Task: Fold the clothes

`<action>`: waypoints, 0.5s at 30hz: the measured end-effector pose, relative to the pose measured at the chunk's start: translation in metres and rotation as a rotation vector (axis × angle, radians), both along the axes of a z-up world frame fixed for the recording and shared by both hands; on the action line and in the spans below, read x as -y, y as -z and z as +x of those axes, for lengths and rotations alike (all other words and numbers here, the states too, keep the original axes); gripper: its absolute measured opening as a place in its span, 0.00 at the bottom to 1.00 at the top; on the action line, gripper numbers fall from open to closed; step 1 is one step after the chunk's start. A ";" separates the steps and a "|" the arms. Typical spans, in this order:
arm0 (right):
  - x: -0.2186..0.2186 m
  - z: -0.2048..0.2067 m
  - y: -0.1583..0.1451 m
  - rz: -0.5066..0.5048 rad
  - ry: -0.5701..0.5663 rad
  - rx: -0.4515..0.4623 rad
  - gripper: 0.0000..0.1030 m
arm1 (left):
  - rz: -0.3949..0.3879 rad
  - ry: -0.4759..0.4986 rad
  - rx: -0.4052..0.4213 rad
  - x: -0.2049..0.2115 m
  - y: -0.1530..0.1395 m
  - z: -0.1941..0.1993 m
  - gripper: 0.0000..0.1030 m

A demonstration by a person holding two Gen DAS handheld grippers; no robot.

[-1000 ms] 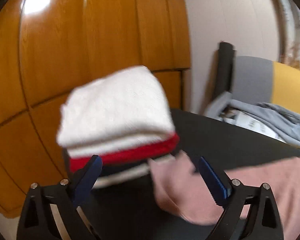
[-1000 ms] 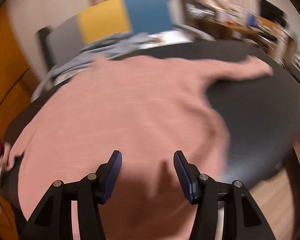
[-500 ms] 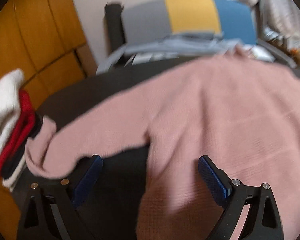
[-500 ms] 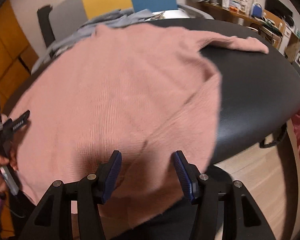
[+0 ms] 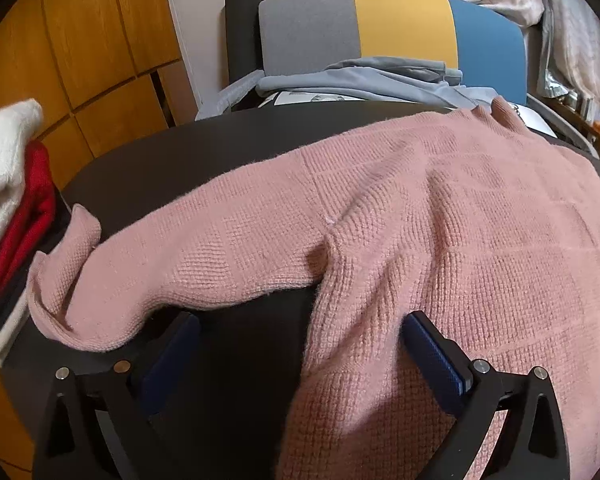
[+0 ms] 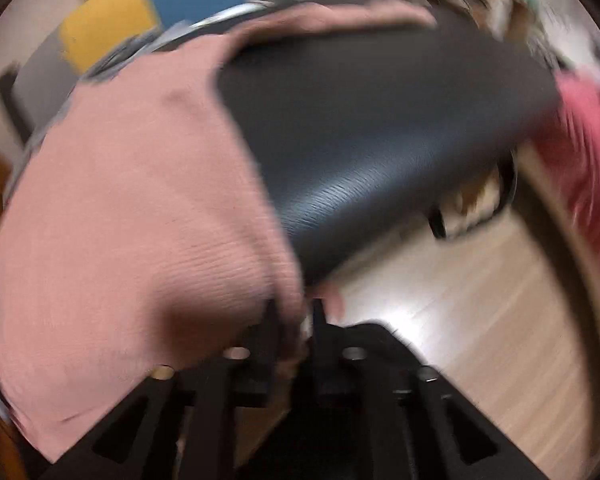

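At my far left the stack of folded clothes sits at the black table's edge; the pink knit sweater lies spread flat across the table, one sleeve reaching toward the stack; my left gripper hangs spread wide over its side hem, pinching nothing; my right gripper is closing on the hem's other corner, knit between its jaws. I judge the first fold is starting; next, my left must pinch the hem too.
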State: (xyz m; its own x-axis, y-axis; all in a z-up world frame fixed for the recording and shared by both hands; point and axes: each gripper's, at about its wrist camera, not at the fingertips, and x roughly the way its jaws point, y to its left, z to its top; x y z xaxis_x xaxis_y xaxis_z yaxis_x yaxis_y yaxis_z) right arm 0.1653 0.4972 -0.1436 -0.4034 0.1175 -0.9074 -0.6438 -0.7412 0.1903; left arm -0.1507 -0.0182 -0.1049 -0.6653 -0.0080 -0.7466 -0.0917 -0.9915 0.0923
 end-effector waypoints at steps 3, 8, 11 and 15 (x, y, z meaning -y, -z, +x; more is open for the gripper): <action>0.004 0.007 -0.020 0.025 0.053 -0.069 0.32 | 0.045 0.000 0.021 0.006 0.001 -0.004 1.00; 0.041 -0.018 -0.052 0.085 -0.095 -0.194 0.32 | 0.079 0.002 0.038 0.011 0.003 -0.007 1.00; 0.068 -0.053 -0.049 0.125 -0.217 -0.181 0.32 | 0.109 0.008 0.062 0.016 0.002 -0.009 1.00; 0.090 -0.086 -0.041 0.253 -0.310 -0.105 0.32 | 0.096 -0.006 0.064 0.031 -0.005 0.000 1.00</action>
State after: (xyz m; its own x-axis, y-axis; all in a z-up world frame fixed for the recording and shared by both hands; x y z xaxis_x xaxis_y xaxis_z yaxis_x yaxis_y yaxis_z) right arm 0.0791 0.4073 -0.1026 -0.5440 0.1897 -0.8174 -0.3695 -0.9287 0.0304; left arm -0.1505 -0.0495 -0.0996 -0.6162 0.0621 -0.7851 -0.0886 -0.9960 -0.0092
